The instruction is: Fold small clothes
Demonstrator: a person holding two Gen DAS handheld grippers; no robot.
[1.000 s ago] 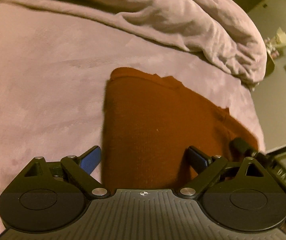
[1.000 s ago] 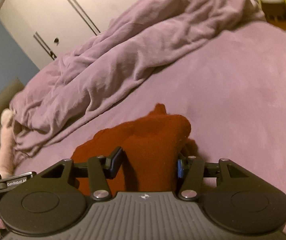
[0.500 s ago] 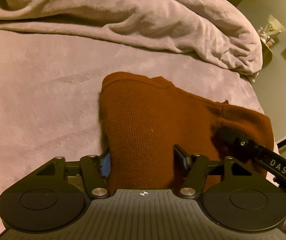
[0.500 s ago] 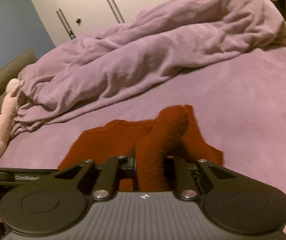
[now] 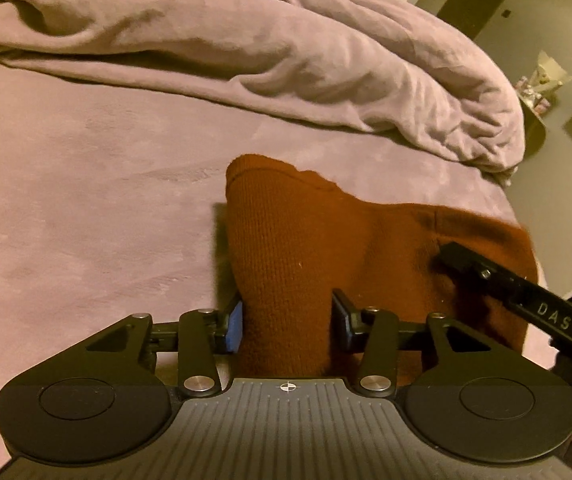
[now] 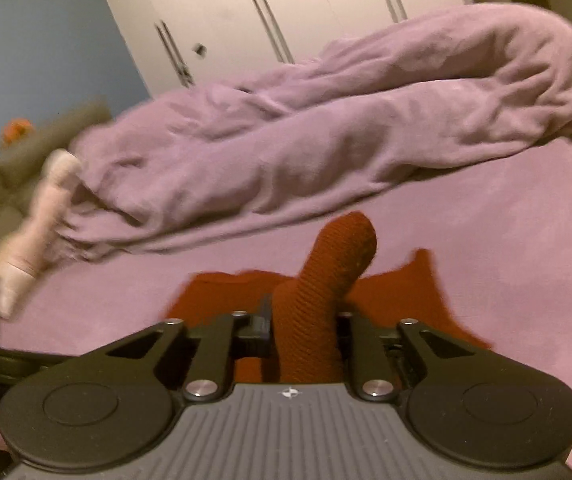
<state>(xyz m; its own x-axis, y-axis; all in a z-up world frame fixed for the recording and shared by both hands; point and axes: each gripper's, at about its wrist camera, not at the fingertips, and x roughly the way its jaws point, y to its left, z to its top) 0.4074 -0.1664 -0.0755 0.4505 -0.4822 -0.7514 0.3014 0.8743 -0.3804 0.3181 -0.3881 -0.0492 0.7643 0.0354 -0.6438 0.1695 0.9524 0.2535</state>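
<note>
Rust knit garment (image 5: 306,264) | left claw (image 5: 288,324) clamped on it | right claw (image 6: 306,332) clamped on it

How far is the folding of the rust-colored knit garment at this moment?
Done: both grips look made. The left gripper and right gripper each pinch the rust knit garment, lifting one edge off the purple bed sheet. Left: carrying that edge over, laying it flat, releasing.

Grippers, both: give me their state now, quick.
Left gripper: shut on the rust-red knit garment.
Right gripper: shut on a raised fold of it.
</note>
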